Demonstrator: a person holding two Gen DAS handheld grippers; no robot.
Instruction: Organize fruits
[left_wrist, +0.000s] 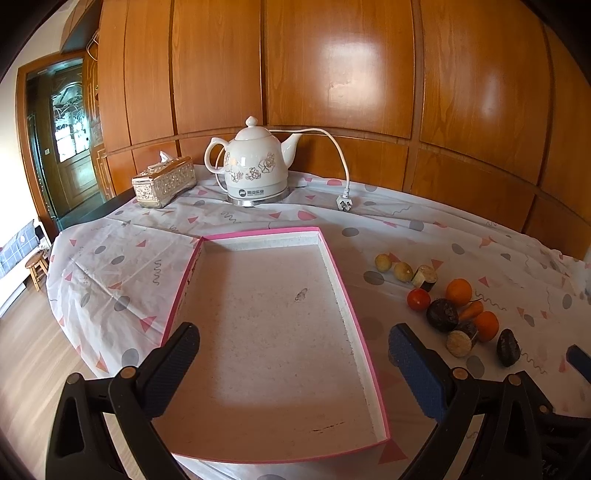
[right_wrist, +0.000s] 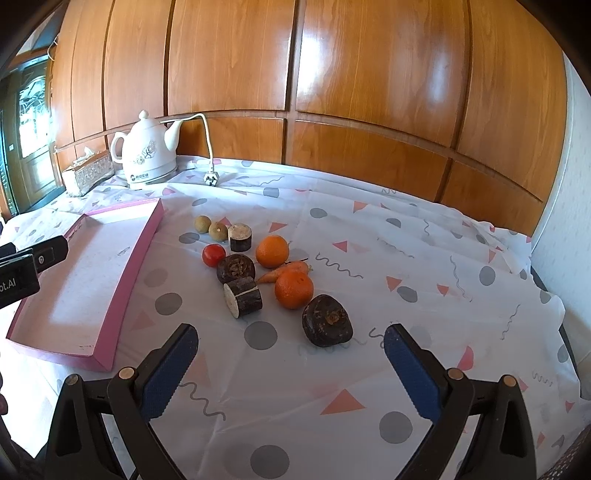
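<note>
Left gripper (left_wrist: 293, 354) spread, empty, over tray (left_wrist: 334, 258)
Right gripper (right_wrist: 290, 352) spread, empty, short of dark fruit (right_wrist: 327, 320)
Fruits loose on cloth (right_wrist: 406, 258) right of tray, none inside
Likely first pick: dark fruit, nearest; straddle widest part, close gently, mind orange (right_wrist: 293, 289) just behind

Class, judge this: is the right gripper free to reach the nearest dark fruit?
Probably yes. The right gripper is open, and only bare cloth lies between it and the dark fruit.

Occluded and cropped items

Right gripper (left_wrist: 580, 360) cropped at right frame edge; kettle (left_wrist: 255, 166) label lettering too small to read.
</note>
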